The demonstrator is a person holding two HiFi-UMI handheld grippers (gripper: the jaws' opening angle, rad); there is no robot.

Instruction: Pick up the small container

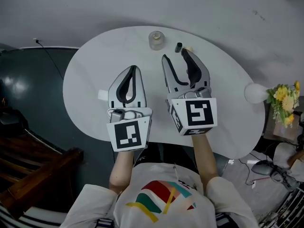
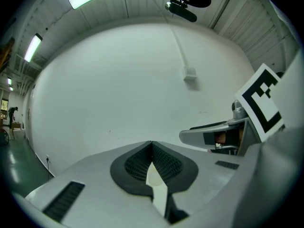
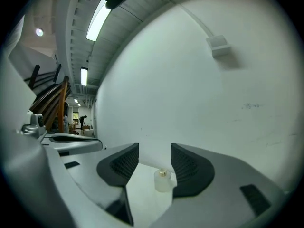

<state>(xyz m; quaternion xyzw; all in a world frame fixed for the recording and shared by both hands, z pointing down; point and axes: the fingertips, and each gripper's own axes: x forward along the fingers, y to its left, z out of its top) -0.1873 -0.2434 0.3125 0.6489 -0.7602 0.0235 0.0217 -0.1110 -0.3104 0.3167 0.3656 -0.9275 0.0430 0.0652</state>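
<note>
- A person stands at a white oval table [image 1: 90, 75] with two grippers held over it. The small container [image 1: 156, 40], a clear jar with a pale cap, stands upright near the table's far edge, ahead of both tools.
- The right gripper [image 1: 175, 56] has its jaws parted to a middling gap, with nothing pressed between them. In its own view the jar sits beyond the tips, in line with the gap and a little nearer the right-hand pad.
- The left gripper [image 1: 133, 69] sits nearer the person, its jaws closed tip to tip on nothing.
- The step in hand looks to be the approach. The right gripper would do well to move forward until the jar is centred in the gap. It should then come down so the pads face the jar's body rather than its cap before closing.
- A slow, square closing seems wise, since the jar looks light and could tip or skid if one pad meets it first.
- A small dark piece [image 1: 178, 47] lies near the right gripper's tips in the head view and is best left unbumped.
- The count: one container, one dark piece, two grippers, two marker cubes, one table and one bunch of yellow flowers [image 1: 285, 99] off to the right.
</note>
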